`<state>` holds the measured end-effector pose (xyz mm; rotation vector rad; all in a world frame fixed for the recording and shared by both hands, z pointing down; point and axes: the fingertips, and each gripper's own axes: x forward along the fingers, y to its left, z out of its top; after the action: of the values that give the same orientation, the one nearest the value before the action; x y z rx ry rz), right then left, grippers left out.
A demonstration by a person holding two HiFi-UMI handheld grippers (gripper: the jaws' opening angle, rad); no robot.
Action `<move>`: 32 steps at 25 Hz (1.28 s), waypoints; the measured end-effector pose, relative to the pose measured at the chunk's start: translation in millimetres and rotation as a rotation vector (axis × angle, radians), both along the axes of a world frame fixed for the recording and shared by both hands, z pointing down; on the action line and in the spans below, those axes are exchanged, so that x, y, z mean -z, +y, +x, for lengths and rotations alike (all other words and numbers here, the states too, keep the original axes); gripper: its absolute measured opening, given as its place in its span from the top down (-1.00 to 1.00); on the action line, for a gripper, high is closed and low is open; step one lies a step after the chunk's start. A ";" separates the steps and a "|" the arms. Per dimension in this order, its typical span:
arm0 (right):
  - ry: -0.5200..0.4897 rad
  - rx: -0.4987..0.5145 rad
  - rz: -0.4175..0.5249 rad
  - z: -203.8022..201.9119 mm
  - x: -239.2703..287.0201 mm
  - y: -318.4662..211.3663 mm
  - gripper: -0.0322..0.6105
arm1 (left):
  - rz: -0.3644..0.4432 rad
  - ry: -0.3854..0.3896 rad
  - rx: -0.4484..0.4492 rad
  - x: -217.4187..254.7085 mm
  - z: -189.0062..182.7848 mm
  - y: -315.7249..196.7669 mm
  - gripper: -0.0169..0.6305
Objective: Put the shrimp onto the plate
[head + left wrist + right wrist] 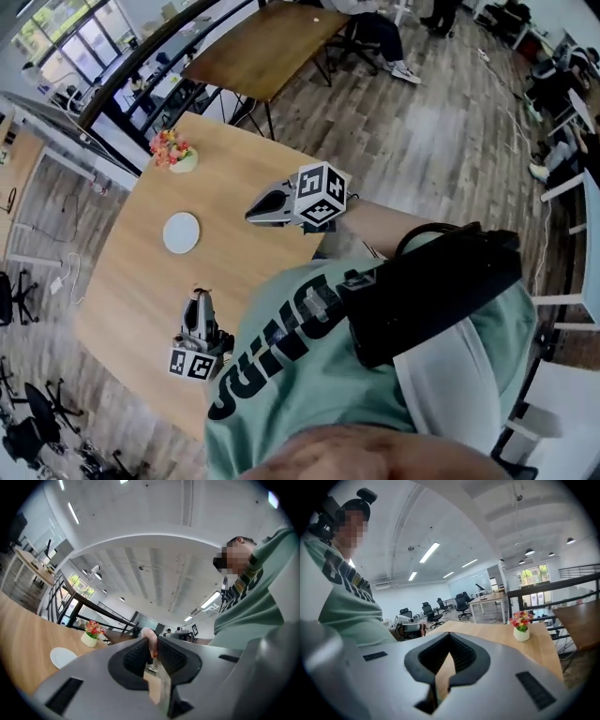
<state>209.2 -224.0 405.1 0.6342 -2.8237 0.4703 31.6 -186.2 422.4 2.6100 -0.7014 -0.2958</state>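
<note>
A pink shrimp [149, 637] stands upright between the pads of my left gripper [153, 644], which is shut on it. In the head view the left gripper [199, 298] hovers over the near part of the wooden table [122, 291] and points toward the white plate [181, 232]. The plate [63, 657] lies bare at the lower left of the left gripper view. My right gripper [253, 215] is held above the table's right side, right of the plate. Its jaws [449, 637] are shut with nothing between them.
A small white pot of red and yellow flowers [173, 150] stands at the table's far end, beyond the plate. It also shows in the right gripper view as the flower pot [520, 626]. The person's green shirt [309, 366] hides the table's near right corner. Another table [267, 47] stands farther off.
</note>
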 end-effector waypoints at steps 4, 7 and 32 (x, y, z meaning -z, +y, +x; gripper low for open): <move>-0.067 0.196 -0.042 1.5 -18.0 -53.1 0.88 | -0.035 -0.028 0.250 -1.8 2.4 -19.0 0.76; -0.107 0.321 -0.044 5.6 -26.3 -79.8 0.88 | -0.066 -0.024 0.345 -4.5 19.4 -31.4 0.76; -0.095 0.237 -0.247 -42.9 -159.5 -174.9 0.88 | -0.136 -0.197 0.287 -84.3 -46.8 -170.7 0.76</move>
<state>166.3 -398.9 564.6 0.2319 -2.8137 0.8042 -15.2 -356.9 506.7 2.4281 -1.1271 -0.0701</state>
